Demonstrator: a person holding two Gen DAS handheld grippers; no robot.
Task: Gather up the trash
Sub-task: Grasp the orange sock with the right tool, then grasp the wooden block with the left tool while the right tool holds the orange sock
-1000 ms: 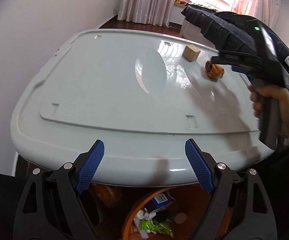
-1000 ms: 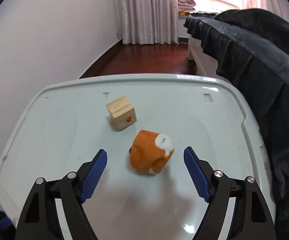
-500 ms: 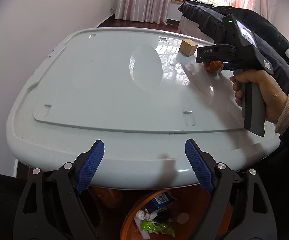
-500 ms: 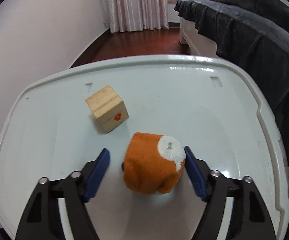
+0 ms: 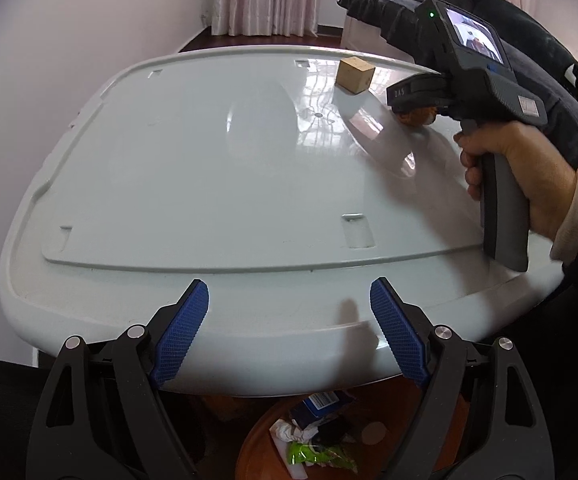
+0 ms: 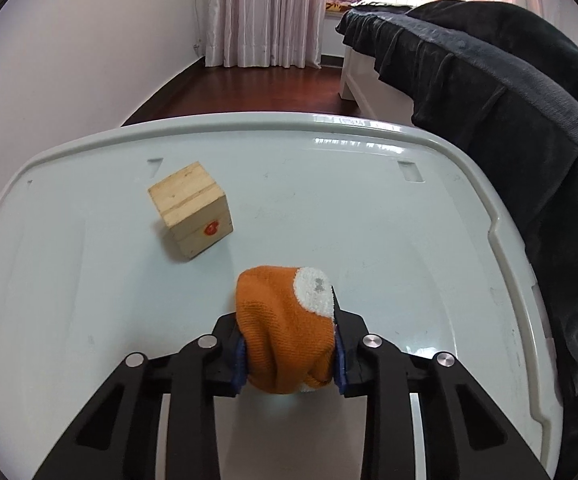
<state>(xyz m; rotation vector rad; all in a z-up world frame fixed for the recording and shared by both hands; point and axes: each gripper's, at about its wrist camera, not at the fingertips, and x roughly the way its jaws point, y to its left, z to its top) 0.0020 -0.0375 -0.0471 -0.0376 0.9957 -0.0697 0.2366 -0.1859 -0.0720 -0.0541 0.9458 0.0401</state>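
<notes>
**On the pale worktop: orange knit bundle clamped in right gripper**

At the near left edge of the worktop (image 5: 193, 184), the left gripper (image 5: 289, 332) hangs with its jaws wide apart, nothing between them. Blue pads both visible, over the rim of the glossy grey-white surface. Below that rim, an orange bin (image 5: 261, 448) on the floor holds crumpled white paper, a green wrapper and a dark blue packet.

Further right and toward the far side: one wooden cube (image 6: 191, 210), a small red mark on its near face, standing free on the worktop. It sits to the left of the bundle and beyond it, apart from it, not touched by either gripper.

Right of the cube: one orange knitted item (image 6: 285, 332) with a white patch on top, rolled up like a sock. The right gripper (image 6: 289, 360) has just been closing and its jaws now press on both sides of it; the fabric bulges up above the pads. Bundle low on the worktop surface; whether it is lifted clear, cannot tell.

A bare hand (image 5: 521, 172) with a pale cuff holds that gripper's handle. Dark blanket (image 6: 509, 92) over a bed along the right.

Count: grippers two, cubes one, knit bundles one, bins one.
</notes>
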